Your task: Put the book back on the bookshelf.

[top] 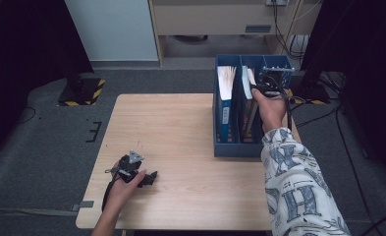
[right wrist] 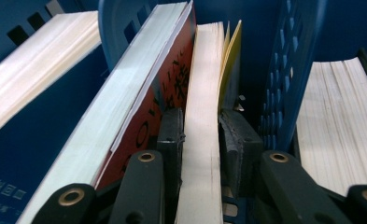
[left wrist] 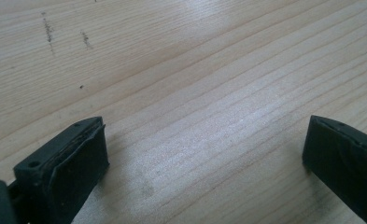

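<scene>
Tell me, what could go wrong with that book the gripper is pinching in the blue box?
The right gripper pinches the yellow-covered book by its page edges, so it might slip or its pages bend. The red book leans against it and could topple if it is pulled out. The blue file holder stands near the table edge and might get dragged.

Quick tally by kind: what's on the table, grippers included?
Blue file rack: 1
Books in the rack that can be told apart: 4 (blue-covered book, red-covered book, yellow-covered book, book in the far slot)
Grippers: 2 (left gripper, right gripper)
Total: 7
</scene>
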Motion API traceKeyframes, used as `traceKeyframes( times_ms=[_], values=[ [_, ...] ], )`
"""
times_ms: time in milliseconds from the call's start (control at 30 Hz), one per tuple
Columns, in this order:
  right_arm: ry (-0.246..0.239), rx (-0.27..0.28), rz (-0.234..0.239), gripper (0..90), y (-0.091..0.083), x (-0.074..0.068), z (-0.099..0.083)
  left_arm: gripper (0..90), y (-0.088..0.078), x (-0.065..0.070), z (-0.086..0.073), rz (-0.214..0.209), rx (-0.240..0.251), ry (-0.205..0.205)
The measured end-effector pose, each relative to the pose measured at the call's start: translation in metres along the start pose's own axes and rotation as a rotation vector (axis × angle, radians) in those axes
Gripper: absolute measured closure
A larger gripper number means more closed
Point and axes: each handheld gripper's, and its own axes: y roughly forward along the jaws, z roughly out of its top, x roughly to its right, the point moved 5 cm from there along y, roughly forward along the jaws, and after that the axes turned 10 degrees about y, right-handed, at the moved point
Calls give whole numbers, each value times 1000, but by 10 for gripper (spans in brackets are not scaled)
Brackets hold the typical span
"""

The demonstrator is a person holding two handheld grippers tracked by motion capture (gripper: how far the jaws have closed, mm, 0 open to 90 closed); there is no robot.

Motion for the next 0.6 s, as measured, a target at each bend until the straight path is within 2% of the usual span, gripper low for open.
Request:
traceKeyframes(
  times_ms=[600],
  values=[
    [-15,-8,35,707,-8,-4,1,0,0,0,0,0,0,0]
  ],
)
